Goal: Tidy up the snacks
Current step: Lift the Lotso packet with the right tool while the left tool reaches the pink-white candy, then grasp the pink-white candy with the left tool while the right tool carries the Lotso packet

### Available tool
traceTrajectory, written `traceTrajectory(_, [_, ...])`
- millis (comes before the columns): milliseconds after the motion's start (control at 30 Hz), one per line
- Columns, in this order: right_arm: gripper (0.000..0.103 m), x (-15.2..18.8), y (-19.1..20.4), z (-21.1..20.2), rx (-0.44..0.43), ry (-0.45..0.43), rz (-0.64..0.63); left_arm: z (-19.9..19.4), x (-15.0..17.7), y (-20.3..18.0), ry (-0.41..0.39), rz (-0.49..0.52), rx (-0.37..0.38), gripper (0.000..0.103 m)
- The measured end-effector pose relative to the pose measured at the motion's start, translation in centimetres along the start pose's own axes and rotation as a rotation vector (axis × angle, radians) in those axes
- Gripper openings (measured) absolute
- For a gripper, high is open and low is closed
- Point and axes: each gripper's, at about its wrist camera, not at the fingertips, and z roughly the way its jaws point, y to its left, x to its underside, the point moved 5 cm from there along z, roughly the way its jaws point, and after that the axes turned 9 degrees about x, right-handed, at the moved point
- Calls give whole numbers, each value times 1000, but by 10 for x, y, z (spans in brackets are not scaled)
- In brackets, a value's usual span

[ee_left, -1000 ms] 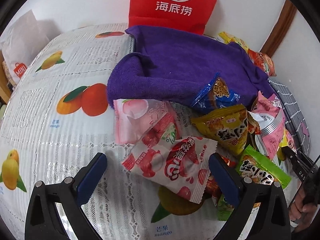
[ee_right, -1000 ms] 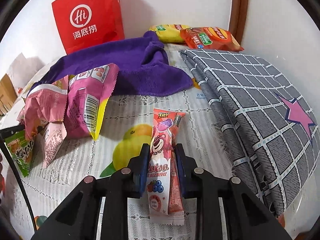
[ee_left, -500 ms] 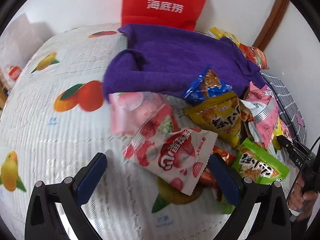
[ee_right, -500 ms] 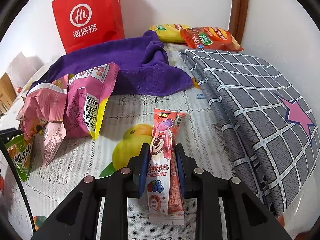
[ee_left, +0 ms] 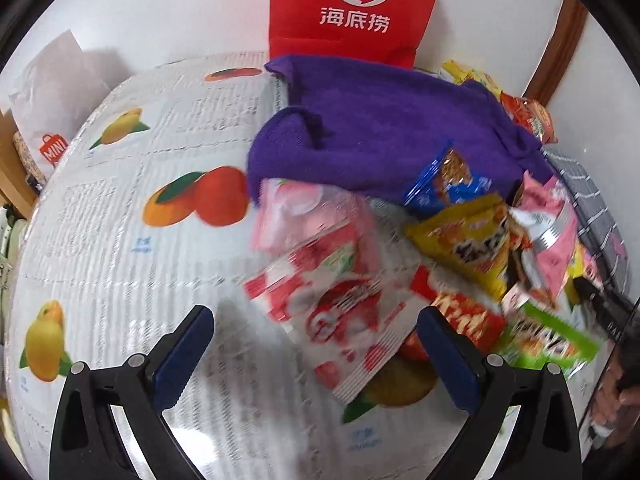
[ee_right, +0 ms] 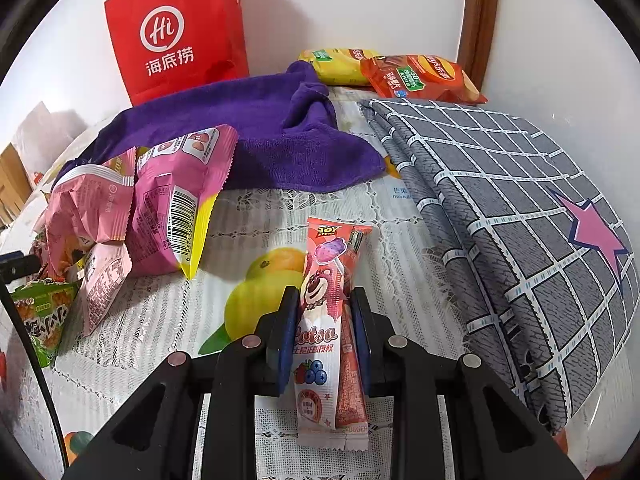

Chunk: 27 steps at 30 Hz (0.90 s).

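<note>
My right gripper [ee_right: 325, 300] is shut on a long pink Lotso candy packet [ee_right: 322, 320] that rests on the tablecloth. My left gripper [ee_left: 316, 328] is open above a red-and-white strawberry snack packet [ee_left: 344, 312] lying between its fingers. Beyond it lies a pile of snacks: a pink peach packet [ee_left: 296, 204], a yellow packet [ee_left: 468, 240], a blue packet [ee_left: 448, 180] and a green packet [ee_left: 548, 340]. In the right wrist view, pink packets [ee_right: 172, 200] lie at the left.
A purple towel [ee_left: 380, 128] lies behind the pile, and a red paper bag [ee_left: 356, 4] stands at the wall. A grey checked cloth [ee_right: 512, 208] covers the table's right side. Yellow [ee_right: 336, 64] and orange [ee_right: 420, 78] chip bags lie at the far back.
My left gripper has shifted so the view swings and blurs; the strawberry packet now sits more between its fingers. The right gripper and its candy packet have not moved.
</note>
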Motion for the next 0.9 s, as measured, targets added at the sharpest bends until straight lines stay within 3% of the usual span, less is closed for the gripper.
traceTrajectory(167, [26,0,0,0,0,0,0,17,-6,-2,9,-26,-69,102])
traceTrajectory(267, [26,0,0,0,1,-1,-2,17,-7,0,-5,-49,-71,101])
traceTrajectory(300, [26,0,0,0,1,-1,-2,16,-7,0,-11,-51,-83,97])
traceTrajectory(433, [26,0,0,0,1,-1,-2,10,-7,1,-37,-36,-131,54])
traceTrajectory(667, [25,1,2,-1,19,-5,-15,-7,-2,7,-40,-84,-40,34])
traceTrajectory(700, [25,0,3,-1,24,-7,-20,-8,-1,7,-40,-87,-30,22])
traceTrajectory(900, [24,2,5,-6,59,-8,-24,-24,7,3,-49,-79,12,22])
